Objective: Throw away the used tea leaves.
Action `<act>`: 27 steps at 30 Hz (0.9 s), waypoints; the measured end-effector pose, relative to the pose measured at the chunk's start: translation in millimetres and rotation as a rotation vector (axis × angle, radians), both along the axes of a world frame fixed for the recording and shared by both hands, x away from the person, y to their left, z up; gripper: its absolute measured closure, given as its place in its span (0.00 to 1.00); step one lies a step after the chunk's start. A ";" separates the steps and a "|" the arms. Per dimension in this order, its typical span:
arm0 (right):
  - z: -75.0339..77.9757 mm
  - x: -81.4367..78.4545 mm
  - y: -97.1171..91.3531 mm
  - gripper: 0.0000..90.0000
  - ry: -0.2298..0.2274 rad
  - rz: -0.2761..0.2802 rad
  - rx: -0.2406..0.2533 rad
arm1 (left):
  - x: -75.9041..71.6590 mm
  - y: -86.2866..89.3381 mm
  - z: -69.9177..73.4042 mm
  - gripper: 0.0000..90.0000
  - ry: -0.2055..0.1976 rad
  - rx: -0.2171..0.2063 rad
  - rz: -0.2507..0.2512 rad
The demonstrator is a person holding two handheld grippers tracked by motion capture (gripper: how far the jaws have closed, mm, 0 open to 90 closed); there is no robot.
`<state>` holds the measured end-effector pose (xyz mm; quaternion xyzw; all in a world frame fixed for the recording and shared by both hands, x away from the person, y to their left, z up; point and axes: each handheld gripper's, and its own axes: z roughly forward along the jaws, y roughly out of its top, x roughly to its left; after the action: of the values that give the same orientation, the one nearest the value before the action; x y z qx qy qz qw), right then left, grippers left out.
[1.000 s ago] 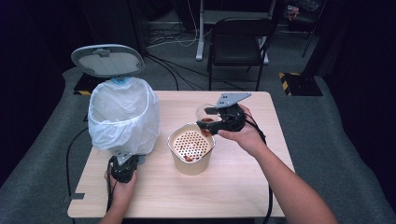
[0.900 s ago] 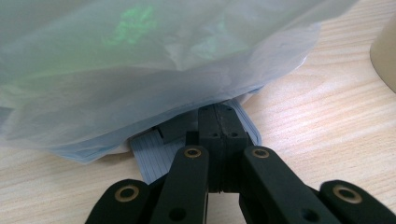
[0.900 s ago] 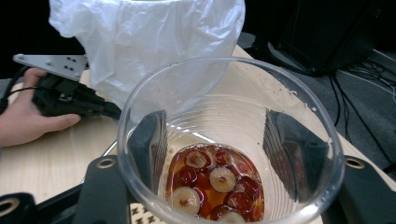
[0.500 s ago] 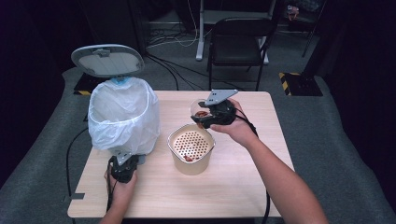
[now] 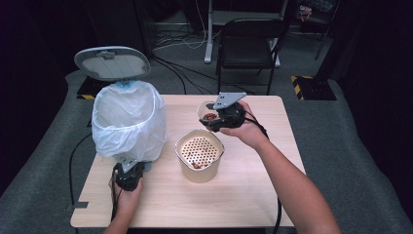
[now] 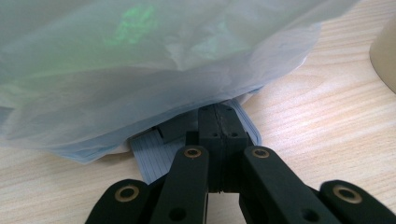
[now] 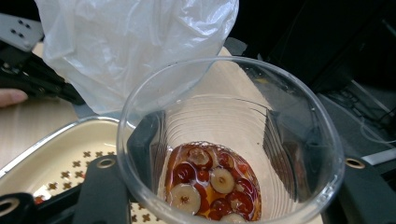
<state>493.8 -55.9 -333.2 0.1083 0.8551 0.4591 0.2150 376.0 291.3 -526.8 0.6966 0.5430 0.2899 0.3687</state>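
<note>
1. Since the earlier frames, the right gripper (image 5: 214, 118) had carried the clear cup (image 5: 208, 113) away from above the strainer pot (image 5: 199, 152) toward the far side of the table (image 5: 253, 195); the left gripper (image 5: 127, 171) had kept its place.
2. The right jaws were closed on the cup's wall, one on each side, holding it just beyond the pot and clear of the tabletop.
3. The cup (image 7: 224, 140) held red and pale fruit slices (image 7: 210, 179) in a little liquid at its bottom.
4. The left jaws were fully closed, tips pressed against the pedal (image 6: 187, 140) at the foot of the bagged bin (image 5: 127, 119), whose lid (image 5: 112, 62) stood open.
5. Judgement: the contents seemed bound for the strainer. The cup should be centred over the holes and tipped slowly, rim low, so nothing spills past the pot's edge.
6. The grip should stay gentle; thin plastic would buckle.
</note>
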 end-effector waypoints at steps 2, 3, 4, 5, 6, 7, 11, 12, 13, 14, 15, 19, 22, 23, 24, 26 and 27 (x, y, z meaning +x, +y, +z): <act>-1.0 -0.8 0.6 0.44 -0.039 0.004 -0.016 | -0.1 -0.1 0.1 1.00 0.001 0.000 -0.001; -2.2 -2.0 1.3 0.44 -0.074 0.010 -0.029 | 0.0 -0.1 0.0 1.00 0.000 -0.001 0.000; -2.2 -2.0 1.3 0.44 -0.074 0.010 -0.029 | 0.0 -0.1 0.0 1.00 0.000 -0.001 0.000; -3.0 -3.5 2.3 0.44 -0.111 0.015 -0.041 | -0.1 0.0 0.2 1.00 0.002 0.000 -0.001; -3.4 -4.2 2.7 0.44 -0.129 0.021 -0.048 | -0.1 0.0 0.2 1.00 0.002 0.000 -0.001; -3.5 -5.1 3.2 0.44 -0.146 0.024 -0.054 | 0.0 -0.1 0.0 1.00 -0.001 -0.001 0.000; -4.1 -8.3 4.9 0.44 -0.178 0.037 -0.083 | 0.7 -1.8 -1.0 1.00 -0.016 -0.022 0.014; -4.3 -8.8 5.1 0.44 -0.179 0.039 -0.088 | 0.7 -1.8 -1.0 1.00 -0.016 -0.022 0.014; -4.3 -8.8 5.1 0.44 -0.179 0.039 -0.088 | 0.7 -1.7 -1.0 1.00 -0.017 -0.021 0.014; -4.4 -9.1 5.3 0.44 -0.185 0.042 -0.092 | 0.6 -1.8 -1.0 1.00 -0.014 -0.023 0.014; -4.7 -9.8 5.6 0.44 -0.190 0.044 -0.097 | 0.6 -1.8 -1.1 1.00 -0.015 -0.020 0.014; -7.0 -13.5 7.3 0.44 -0.232 0.052 -0.129 | 0.0 0.1 -0.1 1.00 -0.001 0.000 0.000; -9.1 -15.7 8.3 0.45 -0.262 0.052 -0.148 | 0.0 0.0 -0.1 1.00 -0.001 0.000 0.000; -9.4 -16.2 8.6 0.45 -0.271 0.051 -0.153 | 0.0 0.0 0.0 1.00 0.000 -0.001 0.000; -9.6 -17.6 8.7 0.45 -0.294 0.046 -0.168 | 0.0 0.0 -0.2 1.00 -0.002 -0.001 0.000; -11.4 -21.4 9.9 0.45 -0.351 0.046 -0.195 | 0.0 0.0 -0.1 1.00 -0.001 0.000 0.000; -13.5 -25.0 11.2 0.45 -0.386 0.041 -0.219 | 0.0 0.2 0.0 1.00 0.000 0.000 0.000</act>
<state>468.7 -44.7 -346.7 -0.0229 0.8449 0.3801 0.3757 376.0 291.4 -526.8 0.6967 0.5429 0.2898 0.3687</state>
